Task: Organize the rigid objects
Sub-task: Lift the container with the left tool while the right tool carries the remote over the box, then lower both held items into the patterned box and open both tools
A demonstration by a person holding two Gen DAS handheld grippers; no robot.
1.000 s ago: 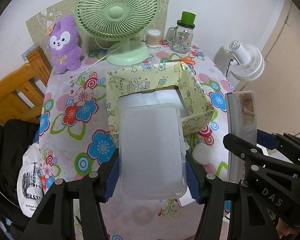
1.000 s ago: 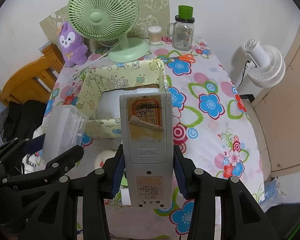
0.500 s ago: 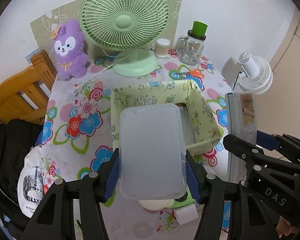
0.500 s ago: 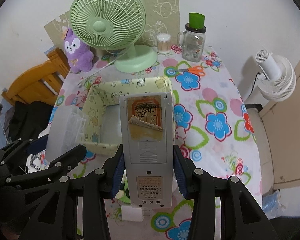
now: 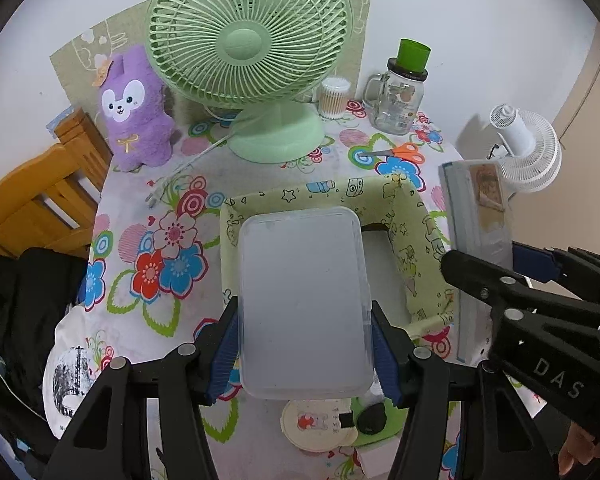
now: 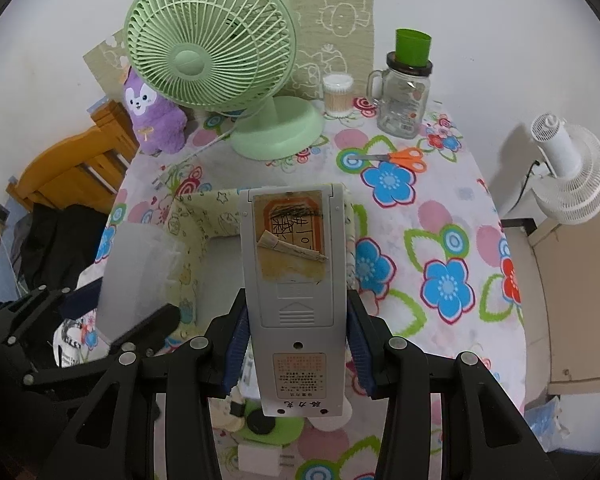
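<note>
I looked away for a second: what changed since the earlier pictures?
Both tools carried their loads forward over the table toward the green fan. The frosted plastic box in the left tool now hangs over the yellow patterned fabric bin. Grips unchanged: right tool still clamps the grey remote control.

Both grippers, left gripper (image 5: 304, 340) and right gripper (image 6: 296, 348), are black, angular frames with silver screws, blue finger pads and white "DAS" lettering.
</note>
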